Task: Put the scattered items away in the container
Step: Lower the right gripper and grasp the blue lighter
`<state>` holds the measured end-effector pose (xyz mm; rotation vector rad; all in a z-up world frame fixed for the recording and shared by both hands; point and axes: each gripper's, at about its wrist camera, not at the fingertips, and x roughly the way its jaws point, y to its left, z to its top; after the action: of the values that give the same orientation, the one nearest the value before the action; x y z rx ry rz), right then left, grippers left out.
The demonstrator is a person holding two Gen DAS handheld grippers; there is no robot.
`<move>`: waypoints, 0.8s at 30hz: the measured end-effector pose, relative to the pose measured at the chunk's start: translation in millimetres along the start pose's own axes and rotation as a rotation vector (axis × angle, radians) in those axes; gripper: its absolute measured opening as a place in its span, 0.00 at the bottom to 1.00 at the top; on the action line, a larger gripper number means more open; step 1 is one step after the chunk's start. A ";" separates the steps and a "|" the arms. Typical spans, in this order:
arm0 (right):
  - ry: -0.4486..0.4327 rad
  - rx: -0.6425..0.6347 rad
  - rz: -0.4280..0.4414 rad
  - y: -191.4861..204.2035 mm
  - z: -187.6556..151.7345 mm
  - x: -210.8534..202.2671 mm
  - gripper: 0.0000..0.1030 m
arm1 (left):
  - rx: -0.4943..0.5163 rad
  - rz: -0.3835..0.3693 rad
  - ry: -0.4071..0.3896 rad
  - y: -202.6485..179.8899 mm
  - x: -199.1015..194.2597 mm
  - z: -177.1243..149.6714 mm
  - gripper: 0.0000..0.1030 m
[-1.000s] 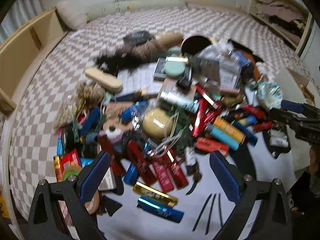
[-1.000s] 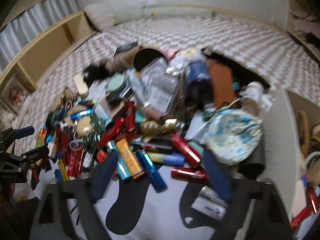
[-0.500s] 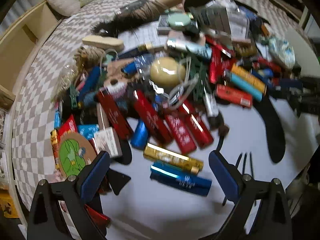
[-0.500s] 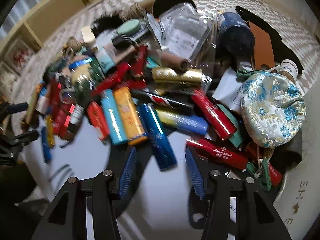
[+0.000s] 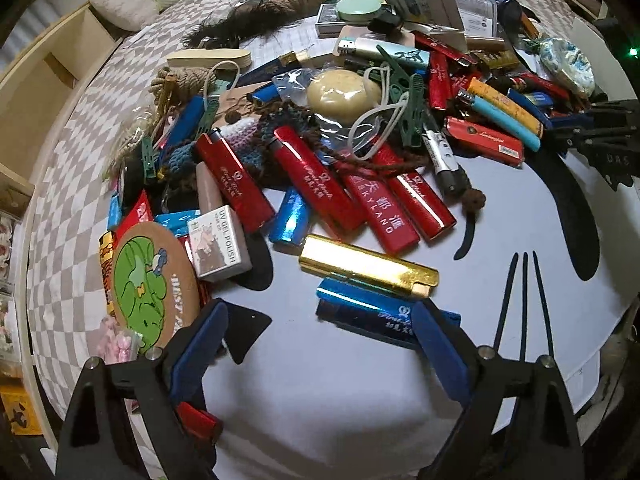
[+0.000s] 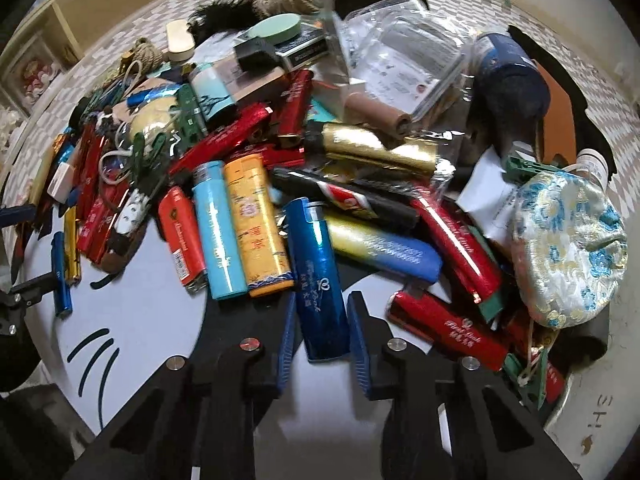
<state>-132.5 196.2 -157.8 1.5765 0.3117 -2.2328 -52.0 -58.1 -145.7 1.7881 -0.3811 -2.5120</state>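
Note:
A heap of lighters and small items covers a white table (image 5: pixel 320 420) with a cat-face print. My right gripper (image 6: pixel 322 304) points down at the heap's near edge. Its jaws are closing, and the blue pads (image 6: pixel 289 332) press on both sides of a dark blue lighter (image 6: pixel 320 276). My left gripper (image 5: pixel 320 316) stands wide, its jaws closing slightly, and nothing is gripped. Another dark blue lighter (image 5: pixel 372 318) lies flat on the table between its fingers, its right end behind the right pad (image 5: pixel 436 344). A gold lighter (image 5: pixel 368 266) lies just beyond it.
Several red lighters (image 5: pixel 316 178) fan out behind the gold one. A round cork coaster (image 5: pixel 154 280) and a gel polish box (image 5: pixel 220 242) sit at the left. An embroidered pouch (image 6: pixel 568 248) lies right of the right gripper. Checkered bedding (image 5: pixel 72 184) surrounds the table.
Both grippers have come down close to the table edge of the heap. The right jaws have drawn in from wide apart onto the dark blue lighter. The left jaws narrowed slightly.

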 end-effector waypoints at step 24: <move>0.063 0.011 0.123 17.6 -41.3 -15.1 0.23 | 0.017 -0.010 0.016 -31.2 7.8 -0.4 0.74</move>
<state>-85.3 199.5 -157.1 1.6285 0.2138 -2.0993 -50.7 -29.3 -159.8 1.8196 -0.3947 -2.5067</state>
